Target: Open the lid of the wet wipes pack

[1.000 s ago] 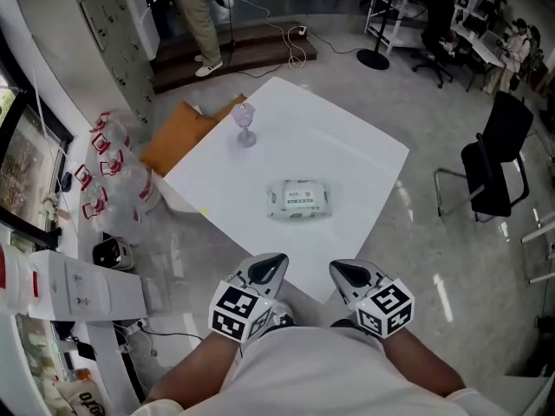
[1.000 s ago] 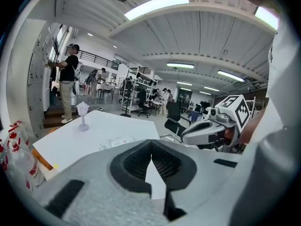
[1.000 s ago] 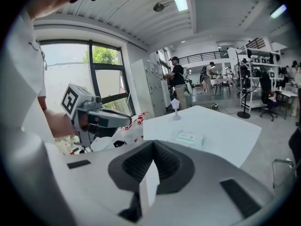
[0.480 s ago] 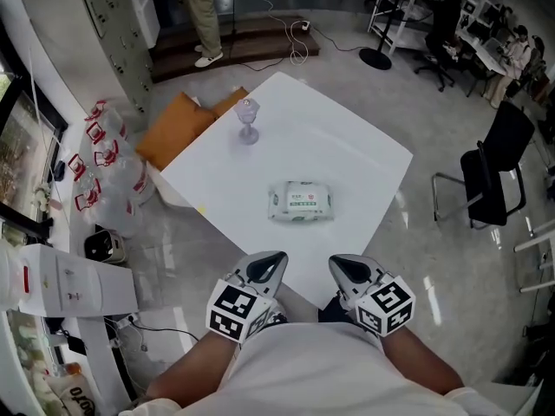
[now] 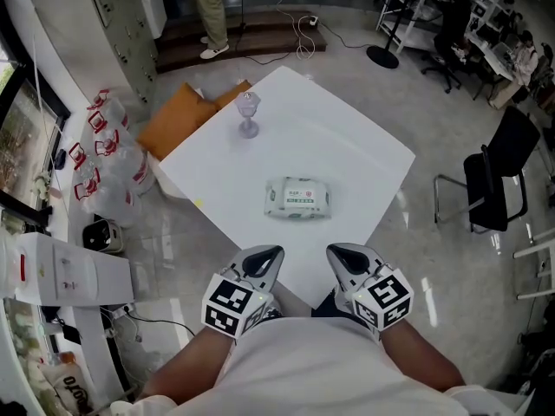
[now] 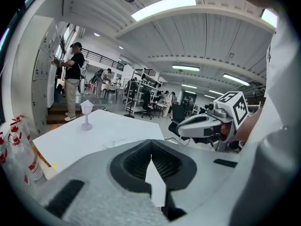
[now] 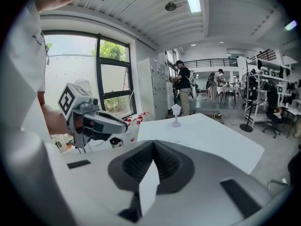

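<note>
The wet wipes pack (image 5: 297, 198), white and green with its lid flat, lies near the middle of the white table (image 5: 355, 159). Both grippers hover close to my body, over the table's near corner and well short of the pack. My left gripper (image 5: 268, 254) is shut and holds nothing. My right gripper (image 5: 336, 251) is also shut and holds nothing. In the left gripper view the jaws (image 6: 151, 146) meet, and the right gripper (image 6: 203, 125) shows beside them. In the right gripper view the jaws (image 7: 153, 146) meet, with the left gripper (image 7: 99, 122) at the side.
A clear goblet (image 5: 248, 114) stands at the table's far left side. Beside the table on the floor are a brown board (image 5: 178, 121) and bundled water bottles (image 5: 108, 165). A black chair (image 5: 496, 173) stands to the right. A person (image 5: 208, 11) stands at the back.
The right gripper has edged slightly forward toward the table, and the view has shifted a little. The left gripper has barely moved; the pack lies where it was.
</note>
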Demonstrator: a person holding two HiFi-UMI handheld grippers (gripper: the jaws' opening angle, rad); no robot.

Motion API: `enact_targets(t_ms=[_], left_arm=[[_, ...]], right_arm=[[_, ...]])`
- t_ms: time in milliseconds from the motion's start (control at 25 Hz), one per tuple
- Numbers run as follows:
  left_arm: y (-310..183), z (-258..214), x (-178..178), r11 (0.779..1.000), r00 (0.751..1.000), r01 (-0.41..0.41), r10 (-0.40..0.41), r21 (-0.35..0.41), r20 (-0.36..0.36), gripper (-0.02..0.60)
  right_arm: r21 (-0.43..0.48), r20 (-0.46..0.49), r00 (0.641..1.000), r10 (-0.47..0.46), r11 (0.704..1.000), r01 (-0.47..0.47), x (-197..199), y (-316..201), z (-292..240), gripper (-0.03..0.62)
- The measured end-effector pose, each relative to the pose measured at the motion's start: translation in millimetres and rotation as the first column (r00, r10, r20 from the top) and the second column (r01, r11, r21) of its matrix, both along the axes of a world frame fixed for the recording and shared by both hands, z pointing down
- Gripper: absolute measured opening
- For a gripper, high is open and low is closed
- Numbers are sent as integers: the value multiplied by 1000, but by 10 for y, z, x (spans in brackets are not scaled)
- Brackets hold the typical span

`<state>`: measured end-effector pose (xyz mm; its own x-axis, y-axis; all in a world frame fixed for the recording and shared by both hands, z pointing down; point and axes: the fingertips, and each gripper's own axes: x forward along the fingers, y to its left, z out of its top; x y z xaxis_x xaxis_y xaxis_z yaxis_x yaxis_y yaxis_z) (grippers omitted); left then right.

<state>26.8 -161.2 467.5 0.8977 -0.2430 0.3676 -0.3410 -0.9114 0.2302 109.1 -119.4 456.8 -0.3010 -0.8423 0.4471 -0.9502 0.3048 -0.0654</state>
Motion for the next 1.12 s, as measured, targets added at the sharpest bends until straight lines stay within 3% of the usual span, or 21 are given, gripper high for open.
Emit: enact_targets(t_ms=[720,880,1120], left_arm=[[-4,-8,126,1000,1000,3,-3,-4,16,2],[2,59,119,1000,999,18,-18,-15,28,2],[-3,194,60,997,996,69,-68,-33,54,2]], right_arm=[[8,-29,998,-52,999,52,46,-54,-6,48],[-4,-101,991,-90,996,91,97,-103,71,41],[-49,-245,952,-184,983,177,159,-289,355,44]])
